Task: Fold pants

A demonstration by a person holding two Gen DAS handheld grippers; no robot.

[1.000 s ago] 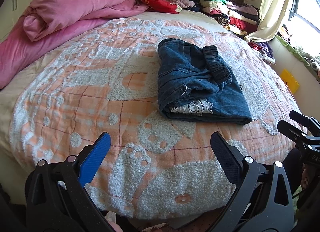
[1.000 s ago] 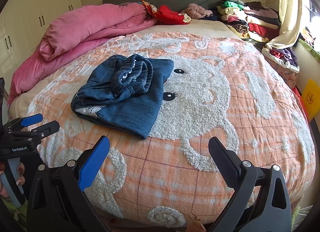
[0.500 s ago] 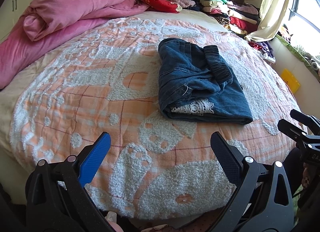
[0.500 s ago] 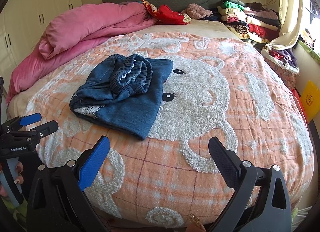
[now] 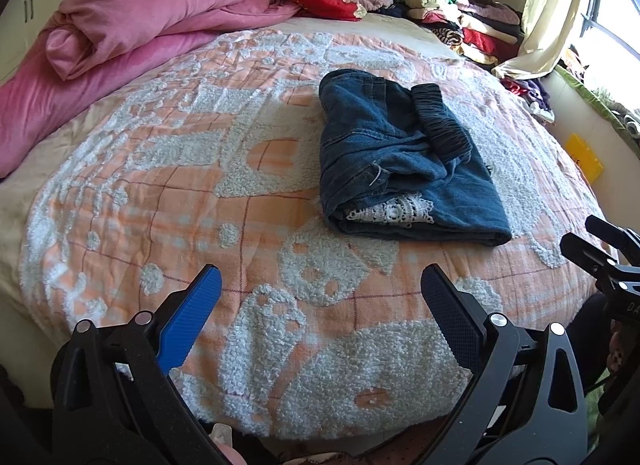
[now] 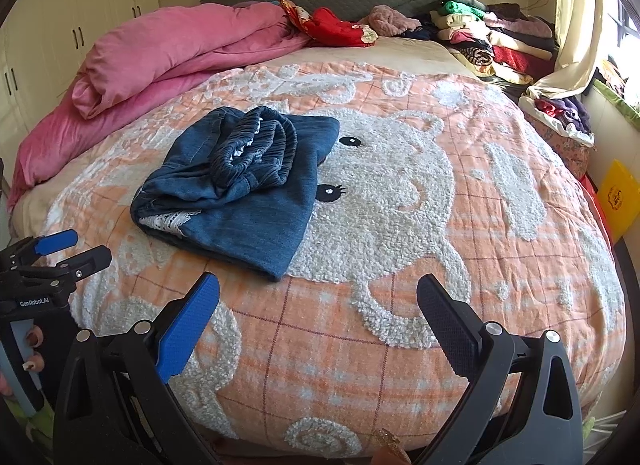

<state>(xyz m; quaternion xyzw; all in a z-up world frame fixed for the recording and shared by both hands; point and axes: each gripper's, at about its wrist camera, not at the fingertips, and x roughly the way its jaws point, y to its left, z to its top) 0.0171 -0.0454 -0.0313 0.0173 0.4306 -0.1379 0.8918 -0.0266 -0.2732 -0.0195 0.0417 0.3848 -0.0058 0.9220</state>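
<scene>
Now both claws are hanging released and empty off the near edge of the bed [image 6: 400, 265]: the left gripper [image 5: 320, 293] is holding its fingers wide apart over the bedspread, and the right gripper [image 6: 318, 299] is doing the same, neither touching cloth. Over the last second almost nothing is changing; the pants [image 5: 396, 161] are sliding only a trace in each view, so both claws are merely drifting a little, which suggests the folding is finished or pausing. The pants are lying as a compact denim bundle toward the middle of the bed, well apart from both claws, waistband rolled on top and a strip of white lace [image 5: 394, 211] peeking from the near fold. How many layers are lying underneath is staying hidden, and the bed's near edge is disappearing behind the gripper frames.
</scene>
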